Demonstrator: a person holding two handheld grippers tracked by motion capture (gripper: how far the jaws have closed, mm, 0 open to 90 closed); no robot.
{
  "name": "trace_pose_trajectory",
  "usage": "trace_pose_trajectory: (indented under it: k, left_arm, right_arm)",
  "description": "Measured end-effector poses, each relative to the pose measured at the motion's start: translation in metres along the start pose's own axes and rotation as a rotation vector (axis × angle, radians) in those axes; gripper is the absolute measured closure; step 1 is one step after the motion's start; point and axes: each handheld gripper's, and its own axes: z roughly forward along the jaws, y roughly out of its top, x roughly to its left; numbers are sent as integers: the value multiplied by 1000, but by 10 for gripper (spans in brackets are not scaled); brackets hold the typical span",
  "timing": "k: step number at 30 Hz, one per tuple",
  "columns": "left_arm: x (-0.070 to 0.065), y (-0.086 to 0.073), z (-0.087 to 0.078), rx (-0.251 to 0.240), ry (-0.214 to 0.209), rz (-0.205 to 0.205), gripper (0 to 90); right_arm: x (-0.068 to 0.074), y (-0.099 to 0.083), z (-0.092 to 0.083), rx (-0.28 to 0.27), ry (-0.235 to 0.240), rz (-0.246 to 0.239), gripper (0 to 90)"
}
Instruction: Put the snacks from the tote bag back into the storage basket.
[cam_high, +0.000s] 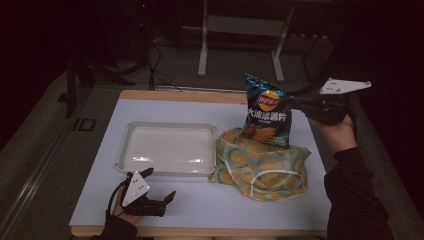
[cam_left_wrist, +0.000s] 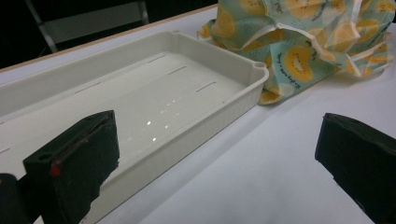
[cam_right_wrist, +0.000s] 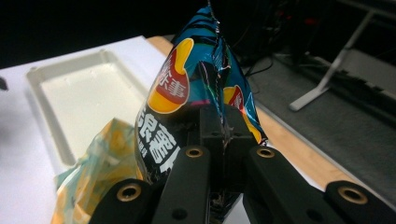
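**Lifting the chip bag clear of the cloth bag**

At seven o'clock, the left tongs (cam_high: 167, 196) rest wide open and empty on the white counter (cam_high: 200, 200). At three o'clock, the right tongs (cam_high: 292, 101) are clamped on the side seam of the blue foil chip bag (cam_high: 266, 114), above the yellow-patterned cloth bag (cam_high: 260, 167). Lift straight, then swing to the shallow white plastic tray (cam_high: 167, 148) at ten o'clock.
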Motion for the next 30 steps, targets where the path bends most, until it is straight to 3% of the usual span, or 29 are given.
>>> trace_pose_trajectory:
  k: [10, 20, 30]
  left_arm:
    - [0, 0, 0, -3, 1, 0, 2]
    - [-1, 0, -2, -8, 2, -2, 2]
    - [-2, 0, -4, -12, 1, 1, 2]
  right_arm:
    - [0, 30, -24, -58, -45, -25, 898]
    - [9, 51, -24, -79, -39, -42, 898]
    - [39, 73, 14, -87, 39, -67, 898]
